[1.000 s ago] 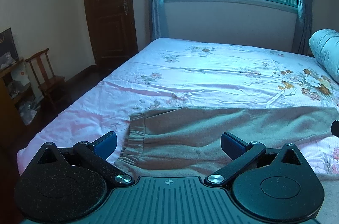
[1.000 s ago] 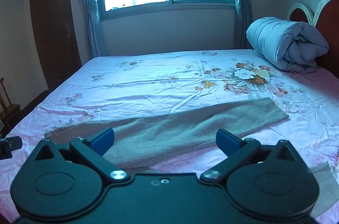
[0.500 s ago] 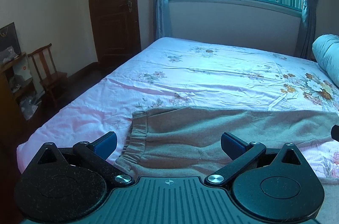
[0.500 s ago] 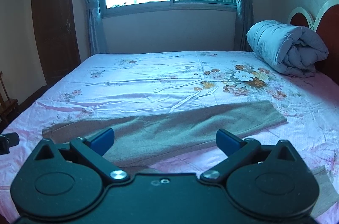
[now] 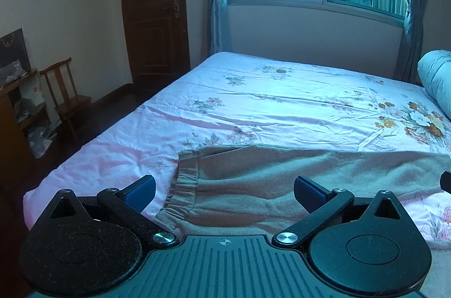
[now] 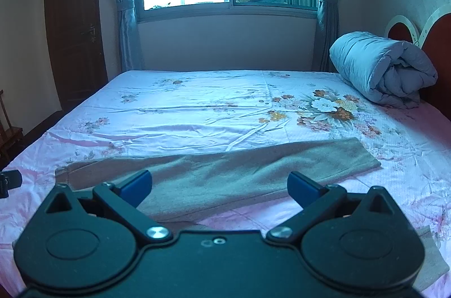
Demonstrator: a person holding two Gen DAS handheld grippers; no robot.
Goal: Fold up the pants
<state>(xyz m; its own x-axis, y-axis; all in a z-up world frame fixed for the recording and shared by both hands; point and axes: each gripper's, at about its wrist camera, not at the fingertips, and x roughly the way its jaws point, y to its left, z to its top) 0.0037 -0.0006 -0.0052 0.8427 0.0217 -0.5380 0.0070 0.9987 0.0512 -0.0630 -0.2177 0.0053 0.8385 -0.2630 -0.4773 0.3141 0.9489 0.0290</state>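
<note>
The pants (image 5: 282, 179) sit a little more to the right in the left wrist view than a second ago, so the left gripper (image 5: 224, 192) has drifted slightly left; in the right wrist view the far leg (image 6: 225, 171) looks almost the same. The pants lie flat on the bed (image 5: 282, 106), waistband (image 5: 183, 185) at the left, legs running to the right. I judge the fabric soft, light and limp, so it is best taken at the waistband edge and at a leg hem. Both jaws are spread wide and hold nothing. The waistband lies just ahead of the left jaws; the right gripper (image 6: 220, 186) hovers over the middle of the leg.
</note>
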